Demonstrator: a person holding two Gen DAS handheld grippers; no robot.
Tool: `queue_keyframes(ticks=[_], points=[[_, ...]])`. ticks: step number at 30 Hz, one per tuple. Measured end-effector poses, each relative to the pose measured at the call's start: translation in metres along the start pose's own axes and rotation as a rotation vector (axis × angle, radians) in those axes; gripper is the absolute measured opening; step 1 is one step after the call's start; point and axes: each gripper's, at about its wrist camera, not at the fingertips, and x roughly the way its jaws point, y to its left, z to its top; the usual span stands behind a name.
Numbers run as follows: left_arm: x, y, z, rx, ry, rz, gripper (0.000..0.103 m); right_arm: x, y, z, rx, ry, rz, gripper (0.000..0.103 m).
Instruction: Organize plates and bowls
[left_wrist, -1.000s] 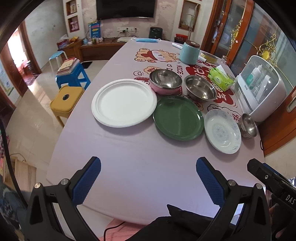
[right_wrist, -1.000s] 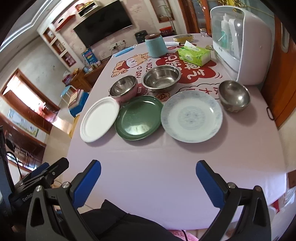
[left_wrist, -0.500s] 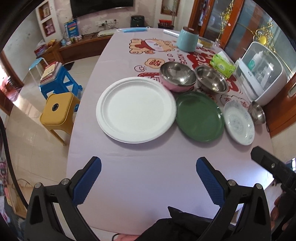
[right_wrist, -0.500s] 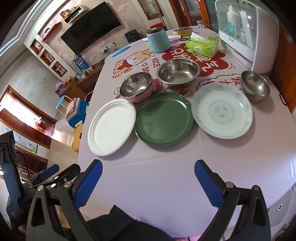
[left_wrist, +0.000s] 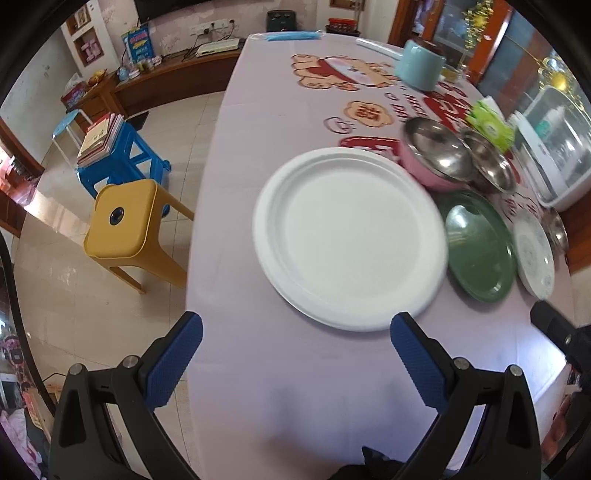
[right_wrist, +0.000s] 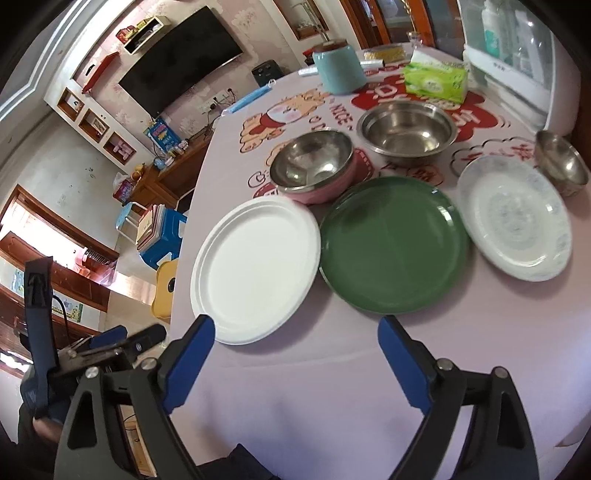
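Nearest in the left wrist view, the left gripper (left_wrist: 295, 334) has its blue pads spread wide with nothing between them, hanging above bare tablecloth (left_wrist: 295, 387). Just ahead of the fingertips lies the white plate (left_wrist: 351, 236), flat on the table; its near rim sits just beyond the right-hand pad and a little inward of it, so the plate lies straight ahead and slightly to the right of the gap between the fingers. A round plate has no long axis to line up with, so only the near rim counts for a pinch.

The right gripper (right_wrist: 295, 326) is also empty, its jaws closing somewhat though well apart (nothing is between them). From its fingers the white plate's near edge lies just past the left pad, and the green plate (right_wrist: 393, 245) is ahead and a shade right, its rim beside the white plate's, perhaps touching; the blur makes that hard to settle.

Judging from this, the left hand is the nearer one to the white plate, the right to the green.

Farther off, the patterned plate (right_wrist: 513, 218) lies right of the green one, then the small steel bowl (right_wrist: 561, 164). Beyond the plates stand the pink bowl (right_wrist: 314, 166) and the wide steel bowl (right_wrist: 406, 127).
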Motion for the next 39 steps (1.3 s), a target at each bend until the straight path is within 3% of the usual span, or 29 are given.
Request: queue_keyframes(ticks=[11,20,24,27,32,39], points=[[0.045,0.037,0.041,-0.003,0.002,-0.039,0.101,0.058,0.002,0.009,0.081,0.071,0.040,0.080],[0.095,0.038,0.058,0.055,-0.001,-0.109,0.099,0.095,-0.016,0.006,0.205,0.111,0.113,0.067],[0.115,0.040,0.062,0.049,0.027,-0.115,0.093,0.103,-0.024,0.003,0.252,0.117,0.148,0.063],[0.126,0.041,0.063,0.037,0.047,-0.128,0.079,0.107,-0.027,0.001,0.277,0.106,0.168,0.061],[0.136,0.045,0.063,0.006,0.070,-0.161,0.076,0.113,-0.032,-0.001,0.301,0.102,0.181,0.046],[0.135,0.045,0.065,0.012,0.054,-0.185,0.068,0.119,-0.036,-0.002,0.334,0.091,0.203,0.041]])
